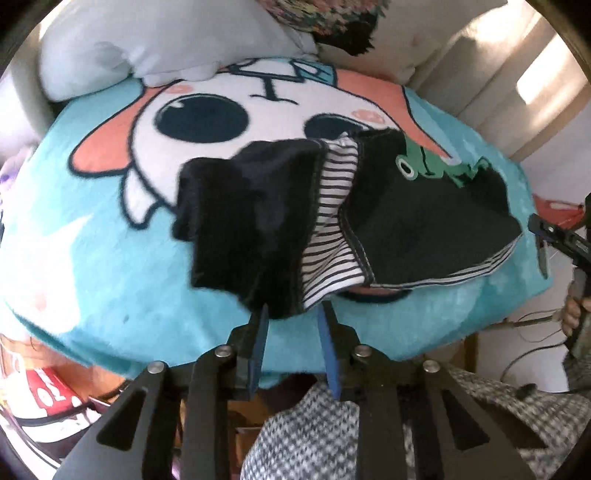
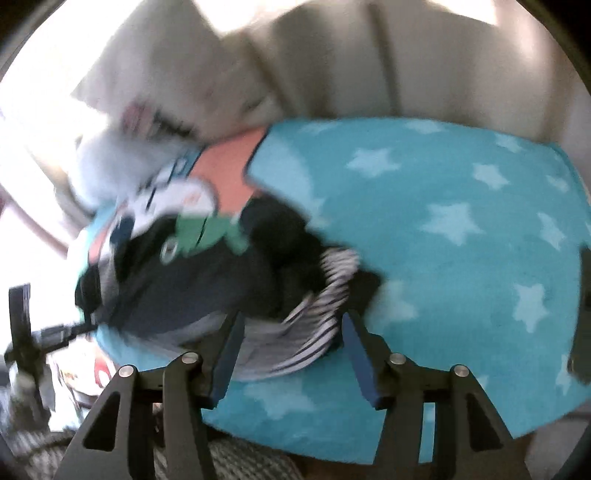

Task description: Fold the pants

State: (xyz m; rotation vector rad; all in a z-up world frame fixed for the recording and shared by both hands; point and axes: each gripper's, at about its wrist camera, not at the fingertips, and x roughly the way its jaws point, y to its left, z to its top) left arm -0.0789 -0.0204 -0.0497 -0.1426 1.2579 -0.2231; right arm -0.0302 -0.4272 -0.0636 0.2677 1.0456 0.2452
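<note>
Small black pants (image 1: 417, 221) with a green frog patch and striped lining lie bunched on a teal cartoon blanket (image 1: 110, 240). My left gripper (image 1: 293, 312) is open, its blue-padded fingers (image 1: 260, 332) just short of the pants' near edge, touching nothing. The right gripper (image 1: 541, 240) shows at the far right edge of the left wrist view. In the blurred right wrist view my right gripper (image 2: 293, 326) is open, with the striped part of the pants (image 2: 207, 295) lying between and just beyond its fingers. The left gripper (image 2: 51, 332) shows at the left there.
A white pillow (image 1: 147, 40) and a patterned cushion (image 1: 332, 18) lie at the blanket's far end. A beige padded headboard (image 1: 480, 74) is behind. Star-printed blanket (image 2: 461, 221) stretches right of the pants. A checked sleeve (image 1: 314, 435) is below the left gripper.
</note>
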